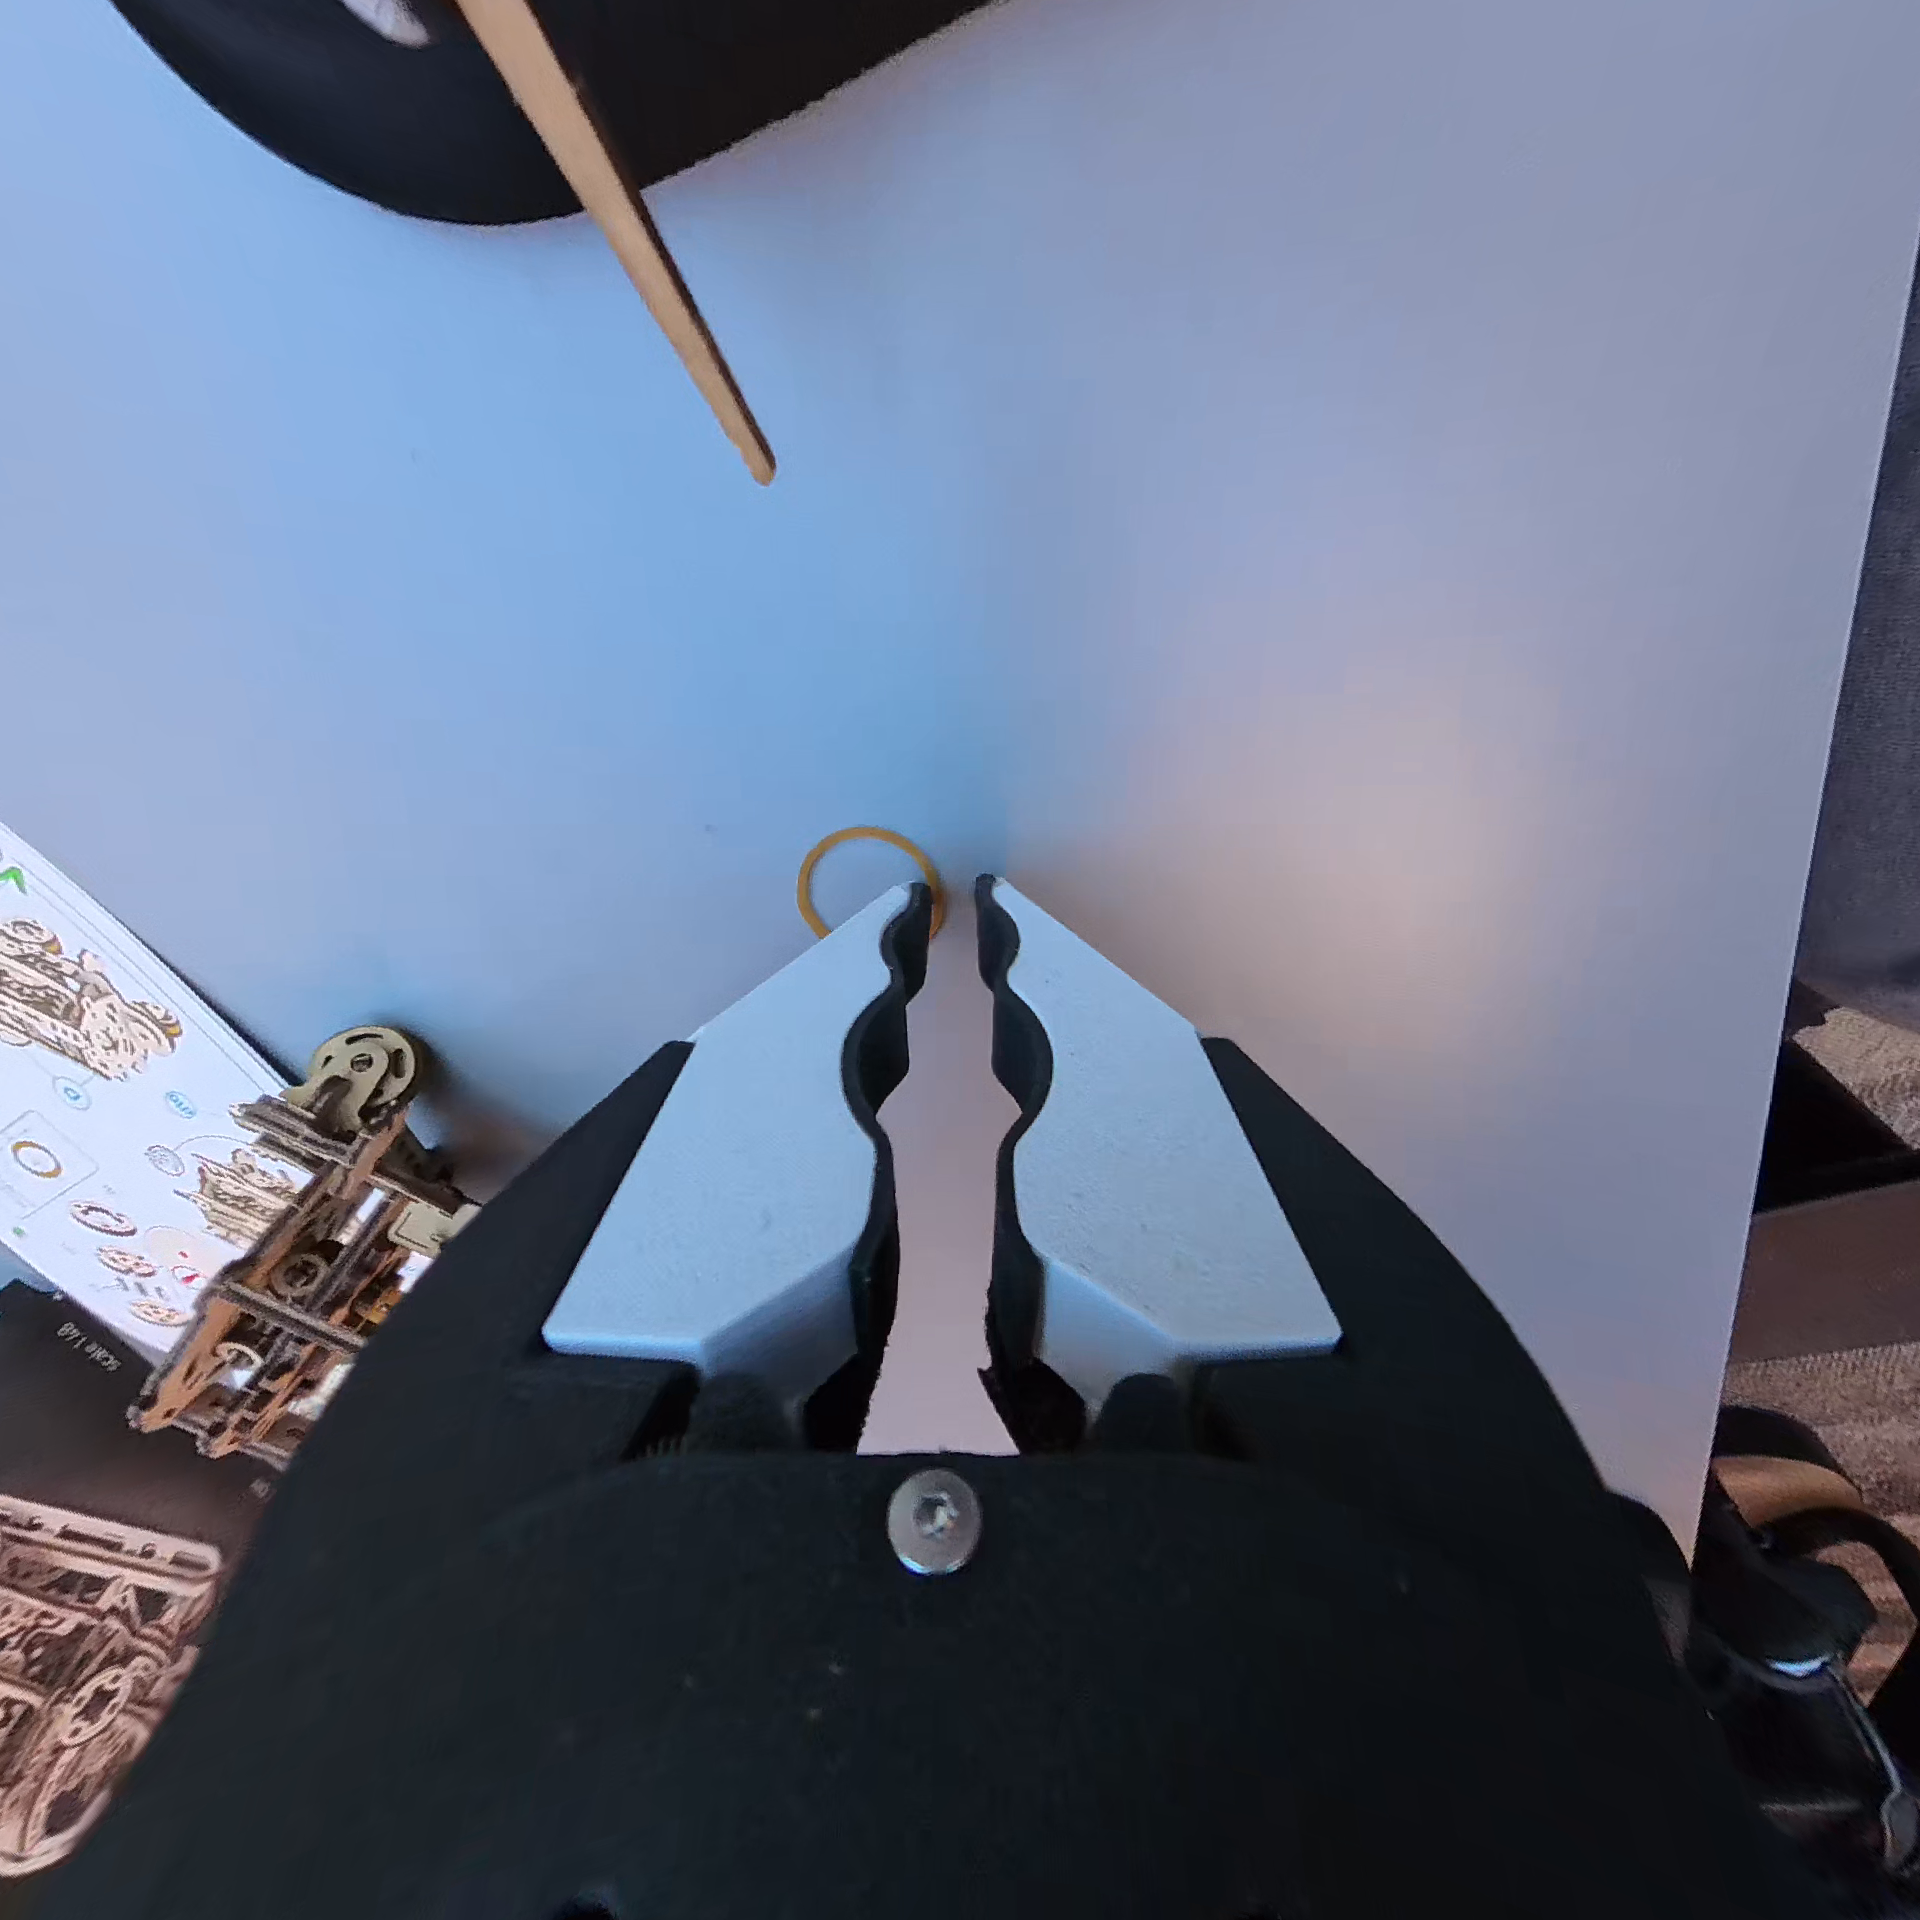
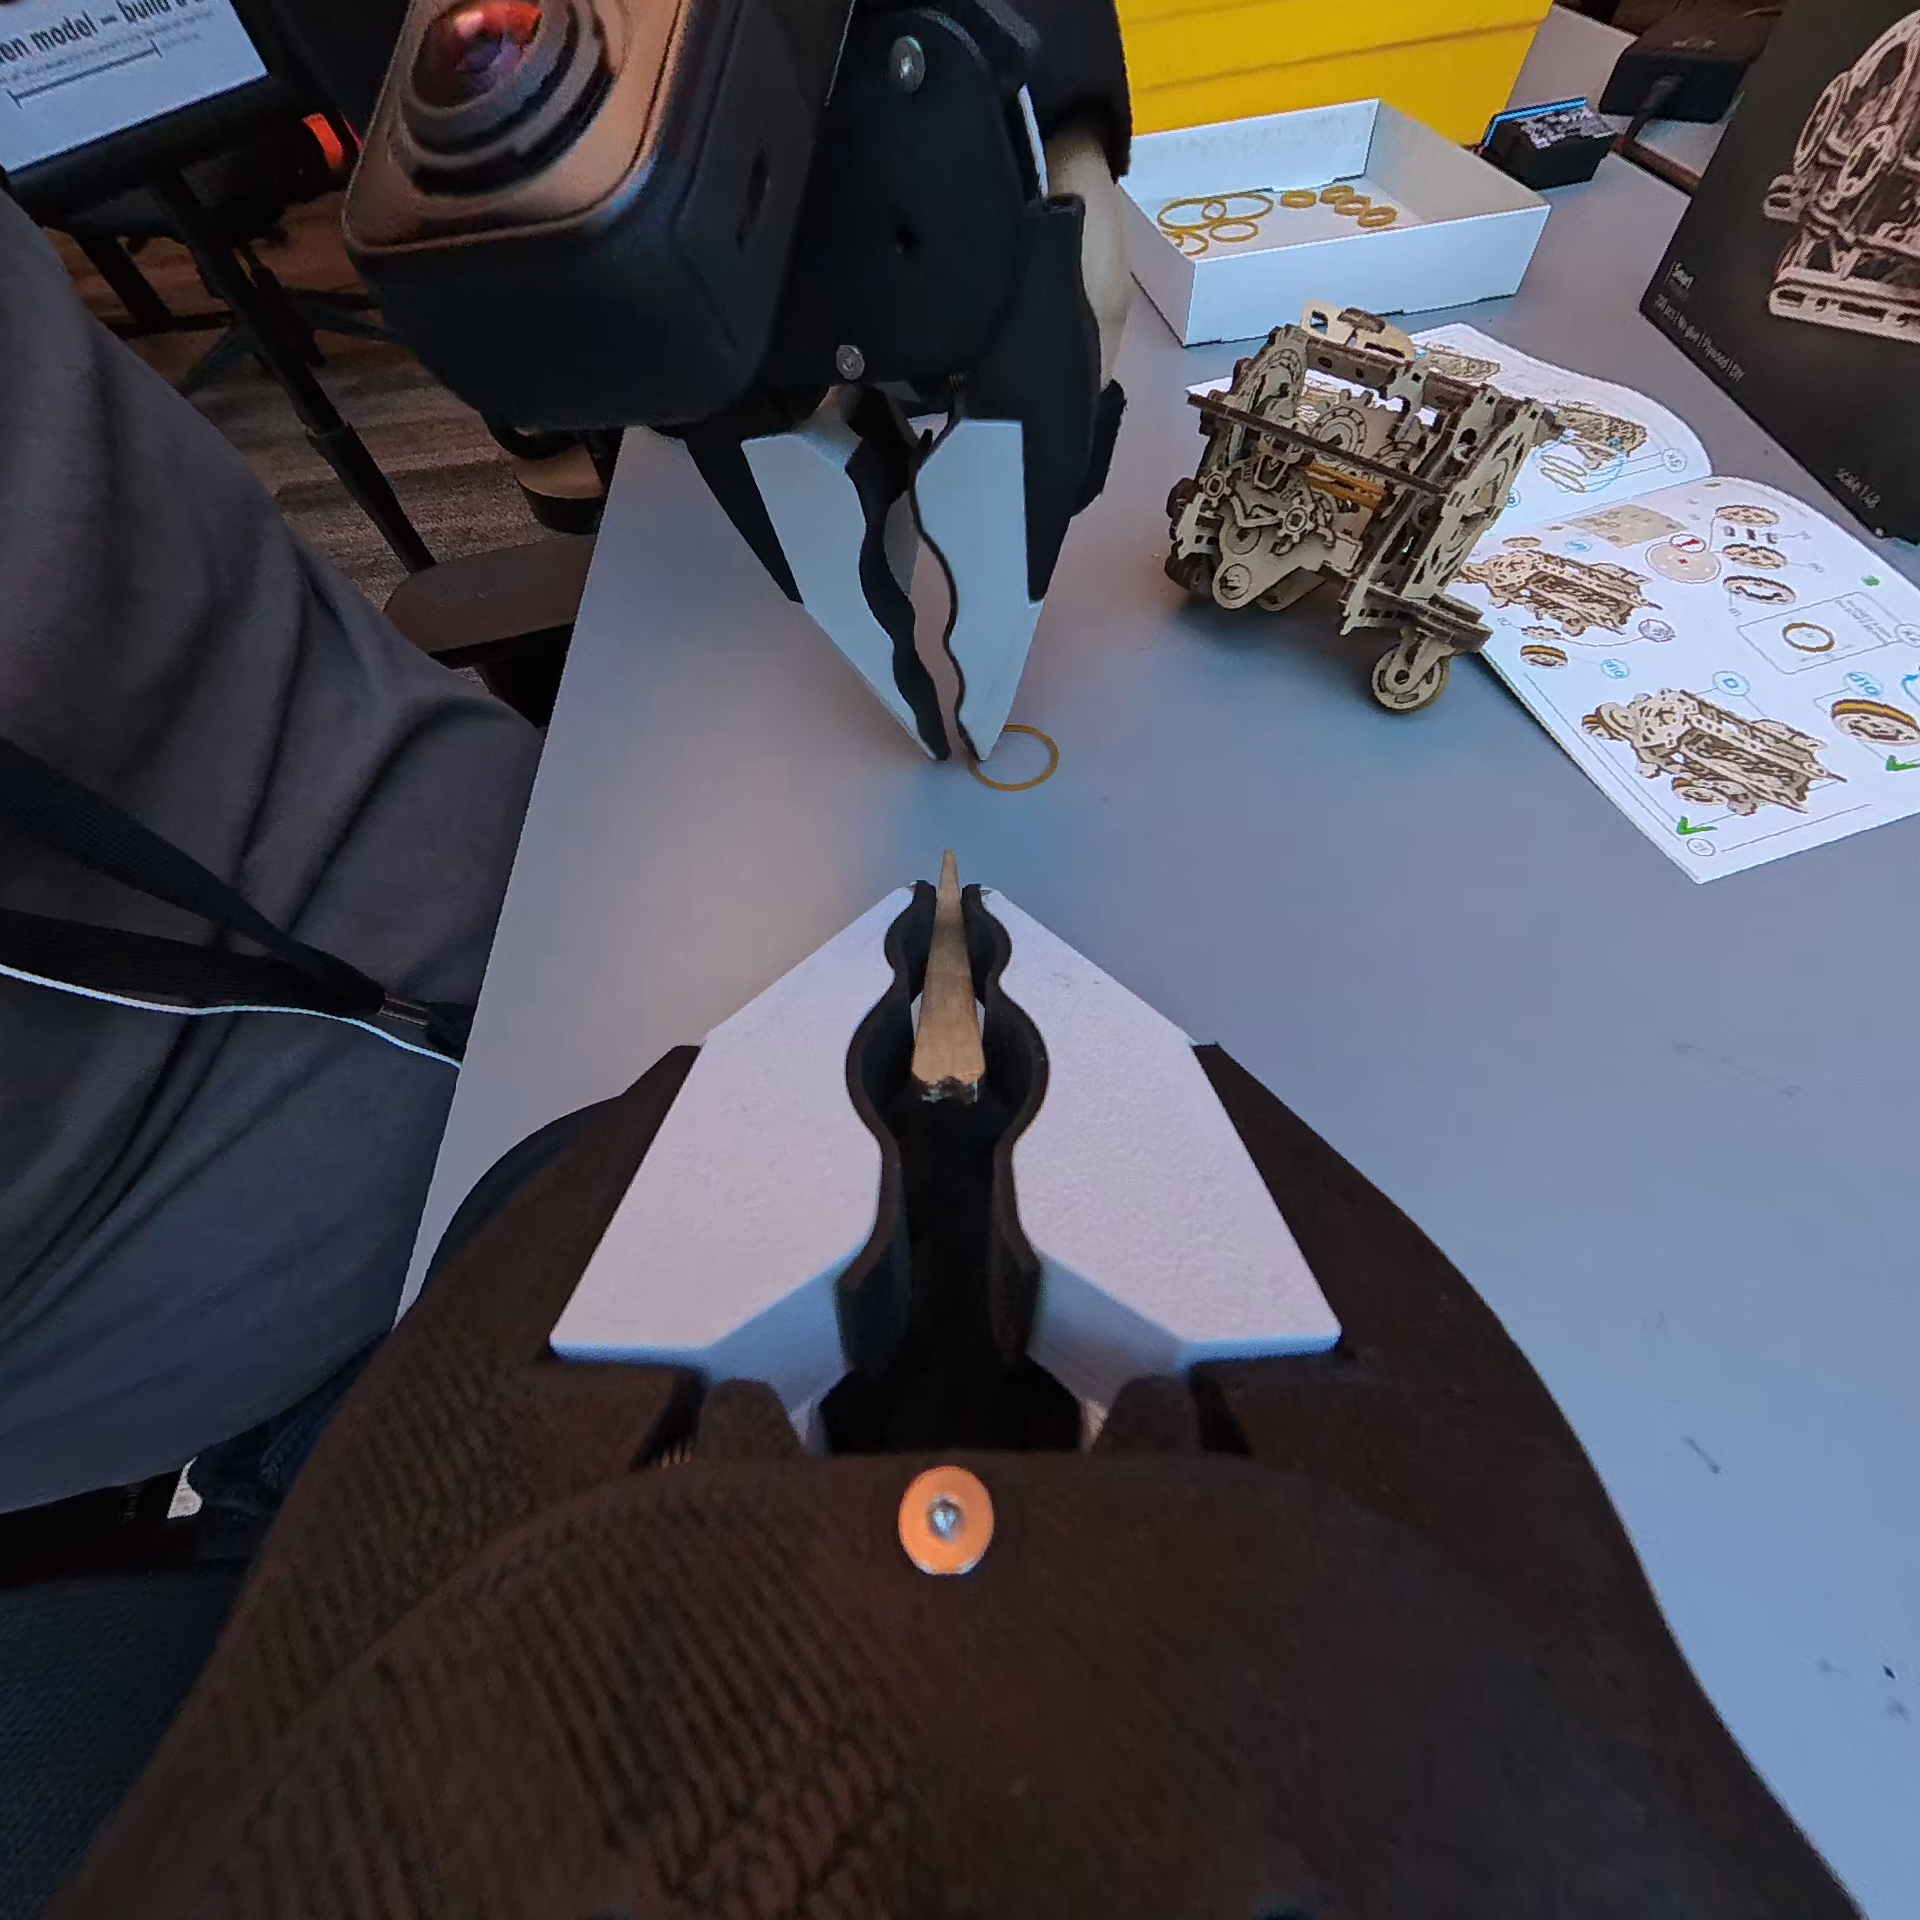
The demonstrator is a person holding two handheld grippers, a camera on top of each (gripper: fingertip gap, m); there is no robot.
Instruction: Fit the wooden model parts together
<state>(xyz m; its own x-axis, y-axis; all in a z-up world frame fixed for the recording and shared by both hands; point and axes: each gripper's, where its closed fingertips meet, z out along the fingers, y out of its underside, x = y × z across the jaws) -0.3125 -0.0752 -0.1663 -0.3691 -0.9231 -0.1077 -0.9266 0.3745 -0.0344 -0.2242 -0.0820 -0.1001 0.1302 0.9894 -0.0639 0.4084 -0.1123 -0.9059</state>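
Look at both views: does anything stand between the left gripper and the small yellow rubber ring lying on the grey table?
Nothing visible does. The left gripper is at the table, jaws slightly apart and holding nothing, its tips right at the edge of the small yellow rubber ring. The right gripper's tapered wooden stick stays short of it.

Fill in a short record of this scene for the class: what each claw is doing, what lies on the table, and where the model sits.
left claw: tips slightly apart, down at the table, one tip on the rubber band; nothing held
right claw: closed on a tapered wooden stick, pointing toward the band
model: part-built, partly on the instruction sheet
tray: white, holds more bands
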